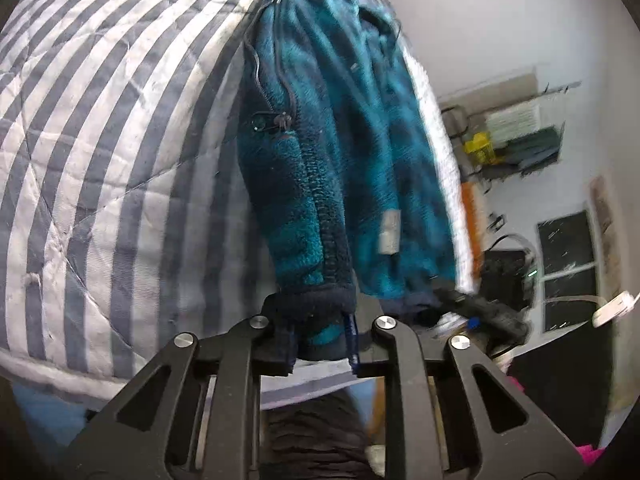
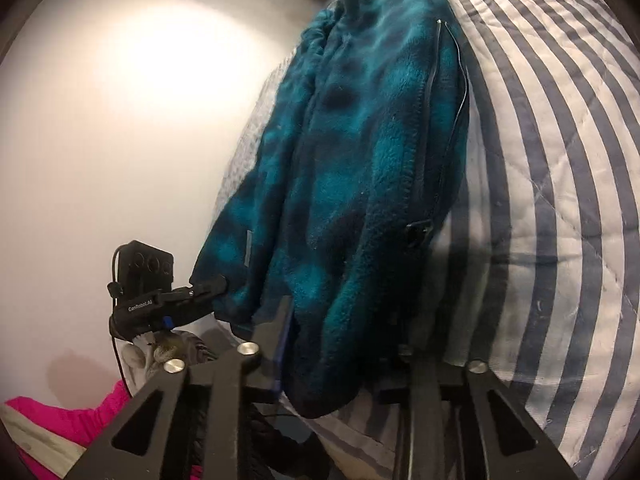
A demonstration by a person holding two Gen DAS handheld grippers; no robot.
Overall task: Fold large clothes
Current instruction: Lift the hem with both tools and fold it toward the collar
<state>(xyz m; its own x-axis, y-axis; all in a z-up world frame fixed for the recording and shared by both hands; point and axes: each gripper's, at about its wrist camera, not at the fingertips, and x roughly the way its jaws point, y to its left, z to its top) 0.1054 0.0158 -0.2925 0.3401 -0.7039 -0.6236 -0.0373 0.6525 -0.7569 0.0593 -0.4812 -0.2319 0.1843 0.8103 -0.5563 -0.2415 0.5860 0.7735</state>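
A teal and dark blue fleece jacket (image 1: 348,140) lies stretched along a bed with a grey and white striped quilt (image 1: 100,160). My left gripper (image 1: 322,344) is shut on the jacket's dark hem at one near corner, with the fleece bunched between its fingers. In the right wrist view the jacket (image 2: 352,168) fills the middle. My right gripper (image 2: 340,360) is shut on the other hem corner, and fabric hides one of its fingers. Each gripper shows in the other's view: the right gripper (image 1: 452,300) blurred, the left gripper (image 2: 218,282) pinching the hem edge.
The striped quilt (image 2: 560,200) runs beside the jacket. A white wall (image 2: 100,120) stands behind the bed. A pink cloth (image 2: 80,420) and dark clothing lie low near me. Cluttered shelving with a yellow item (image 1: 480,148) and a dark window (image 1: 568,248) stand across the room.
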